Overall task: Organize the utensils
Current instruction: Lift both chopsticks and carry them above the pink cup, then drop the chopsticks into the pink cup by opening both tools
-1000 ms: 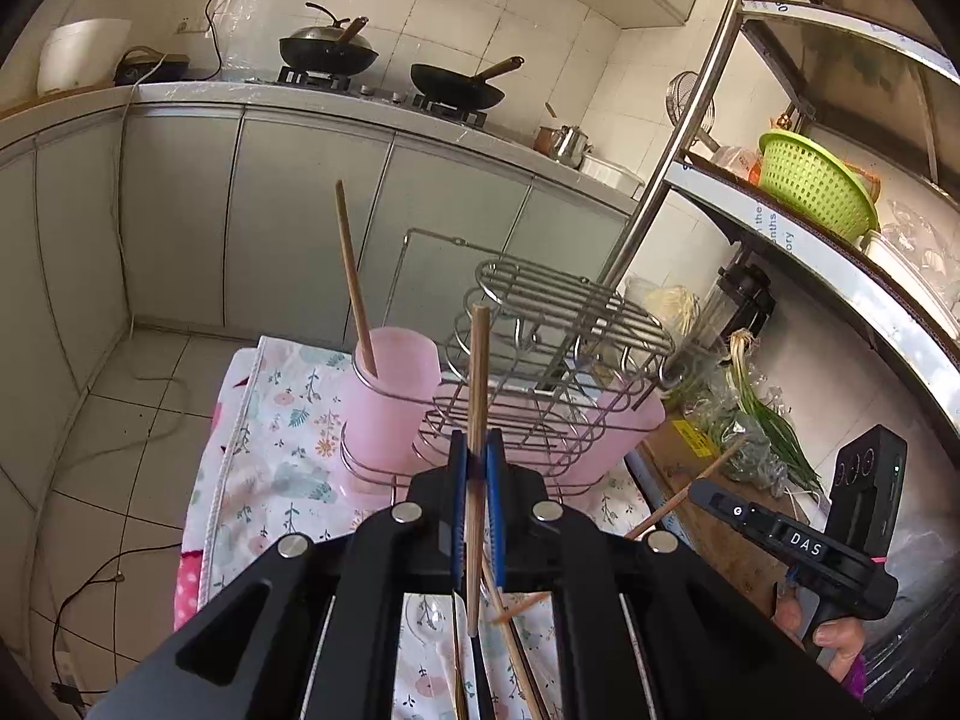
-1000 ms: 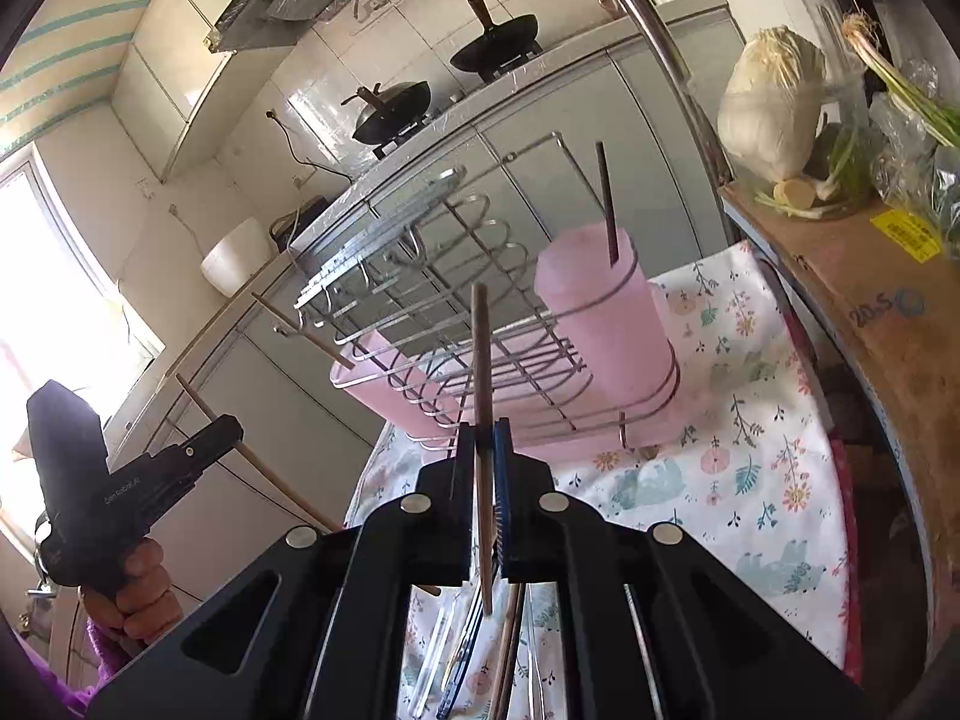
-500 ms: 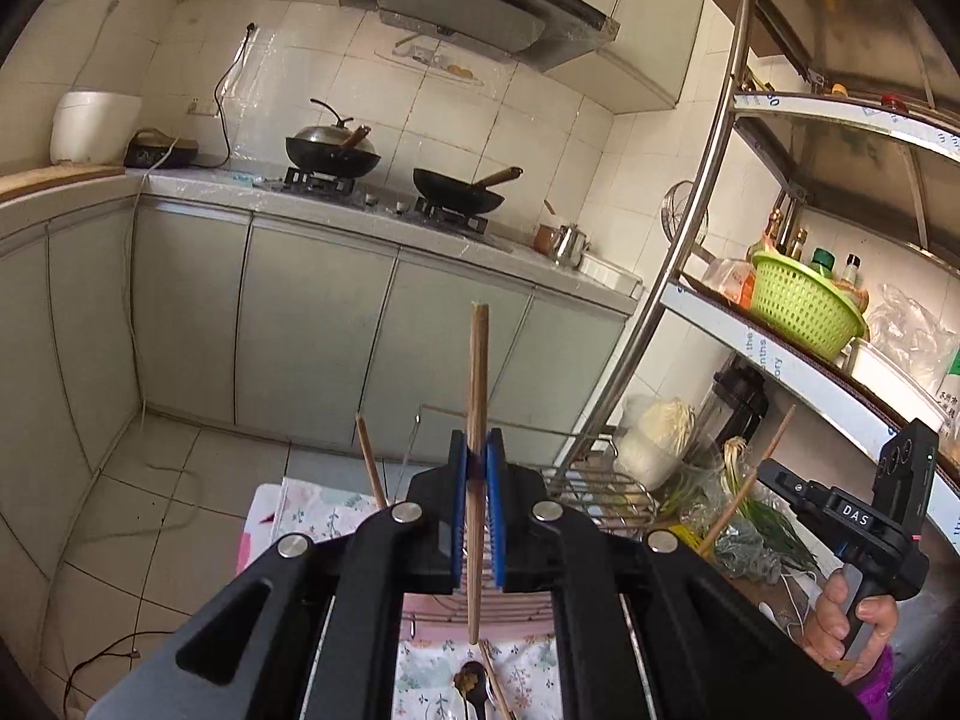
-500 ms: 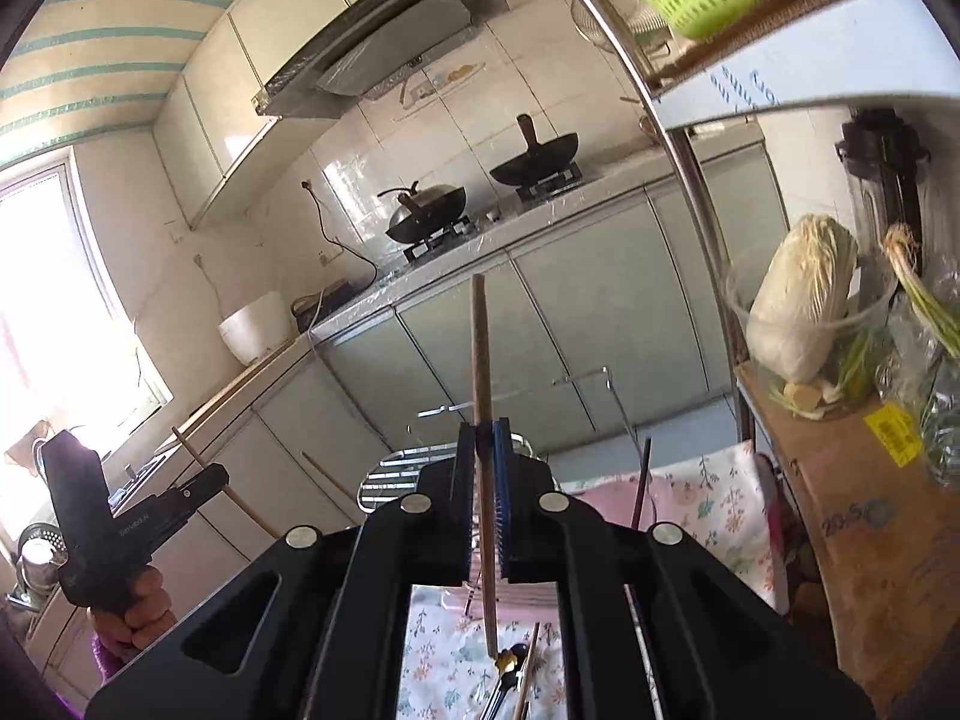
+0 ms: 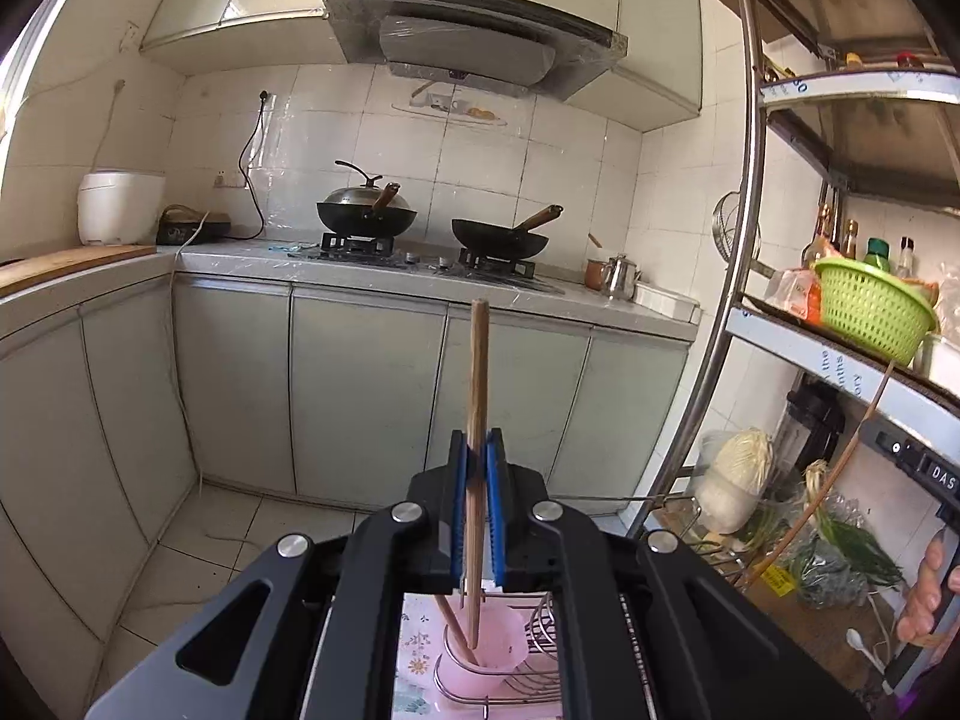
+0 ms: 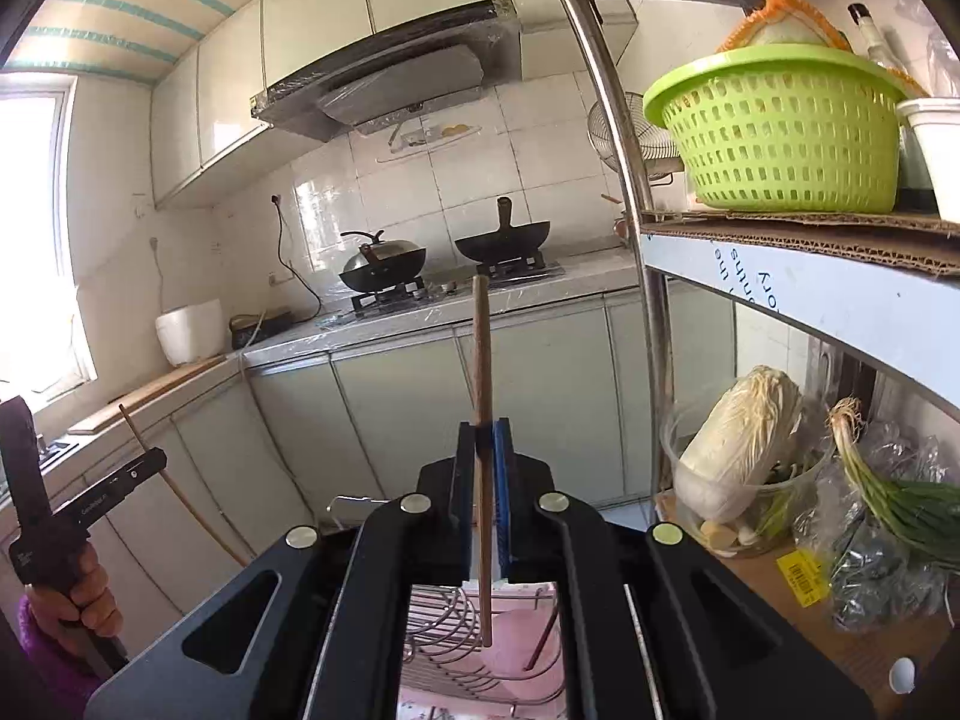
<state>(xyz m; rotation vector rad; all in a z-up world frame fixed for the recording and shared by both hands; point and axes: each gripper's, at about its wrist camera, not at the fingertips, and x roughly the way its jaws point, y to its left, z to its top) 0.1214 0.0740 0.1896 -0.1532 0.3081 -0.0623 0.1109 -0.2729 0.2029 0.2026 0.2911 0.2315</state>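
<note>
My left gripper [image 5: 477, 450] is shut on a wooden chopstick [image 5: 477, 396] held upright. Its lower tip hangs just over a pink cup [image 5: 480, 663] in the wire rack [image 5: 540, 669], where another chopstick [image 5: 453, 624] leans. My right gripper [image 6: 486, 447] is shut on a second wooden chopstick [image 6: 480, 360], also upright, its tip over the other pink cup [image 6: 516, 642], which holds a dark chopstick [image 6: 543, 636]. The rack [image 6: 438, 630] shows between the jaws. Each gripper shows in the other's view, the right one [image 5: 918, 468] and the left one [image 6: 72, 510].
A metal shelf post [image 5: 720, 324] stands right of the rack, with a green basket [image 6: 774, 132], a cabbage [image 6: 738, 444] and greens on the shelves. Grey cabinets and a stove with two woks [image 5: 432, 222] stand behind. A floral cloth [image 5: 414, 660] lies under the rack.
Both grippers have lifted and tilted up, each carrying its chopstick from the cloth to above the pink cups. The rack has dropped to the bottom of both views.
</note>
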